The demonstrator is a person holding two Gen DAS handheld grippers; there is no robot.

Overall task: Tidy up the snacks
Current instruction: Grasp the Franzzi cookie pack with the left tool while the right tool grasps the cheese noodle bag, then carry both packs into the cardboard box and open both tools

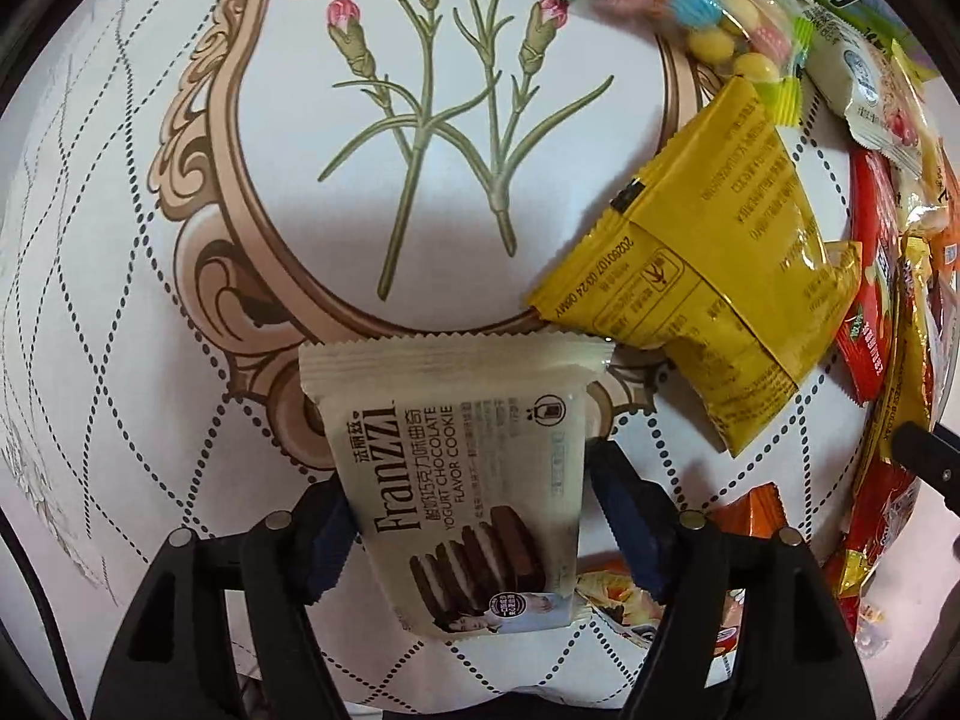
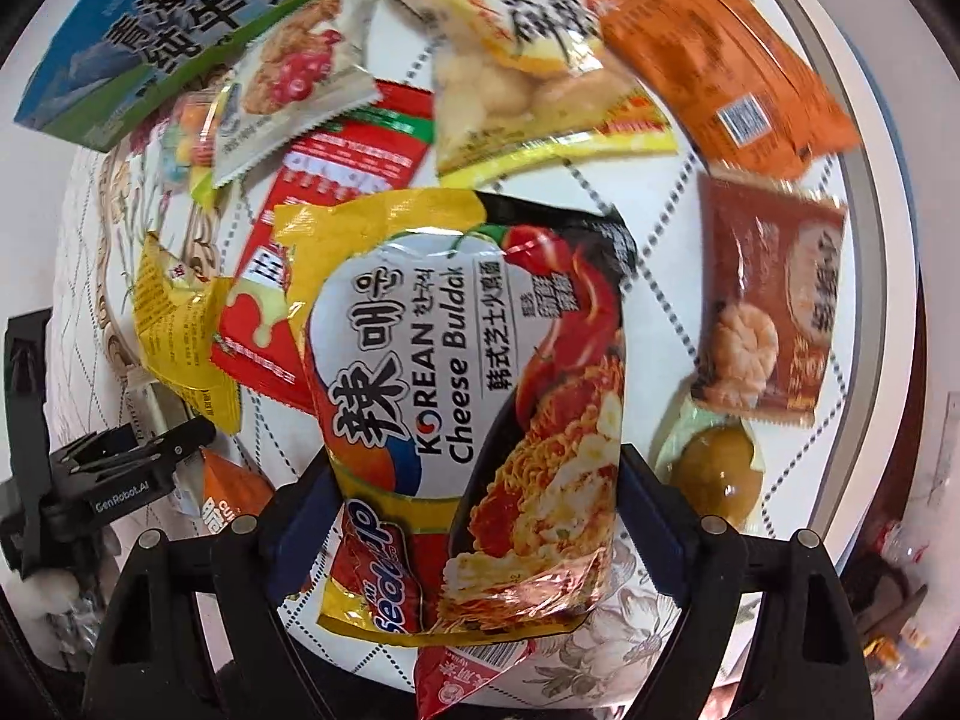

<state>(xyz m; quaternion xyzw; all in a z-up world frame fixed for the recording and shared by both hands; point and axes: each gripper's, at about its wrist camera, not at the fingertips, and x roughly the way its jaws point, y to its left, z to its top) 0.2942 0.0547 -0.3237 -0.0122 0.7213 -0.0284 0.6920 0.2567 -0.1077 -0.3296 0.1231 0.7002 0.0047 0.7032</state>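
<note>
1. Much is cut off: the lower end of the cream Franzzi cookie packet sinks behind the left gripper, and the snacks at that view's right edge are squeezed into a smear of red and yellow wrappers I cannot read.
2. In the right view the top row of packets is blurred; an orange sachet shows a barcode but no legible name.
3. A red wrapper pokes out under the Cheese Buldak noodle packet, mostly hidden.
4. The snacks lie on a round table covered with a white quilted cloth printed with a gilt frame and pink carnations.
5. The left gripper grasps the cookie packet, its blue pads against both long sides, above the cloth's frame print.
6. The right gripper has the noodle packet between its fingers; the pads sit at its sides, but I cannot tell whether they press it.
7. A mustard-yellow packet lies face down just beside the cookie packet's top corner, with a clear bag of coloured candies beyond it.
8. A milk carton sits at the far left, and a sealed green olive lies just beside the right gripper.
</note>
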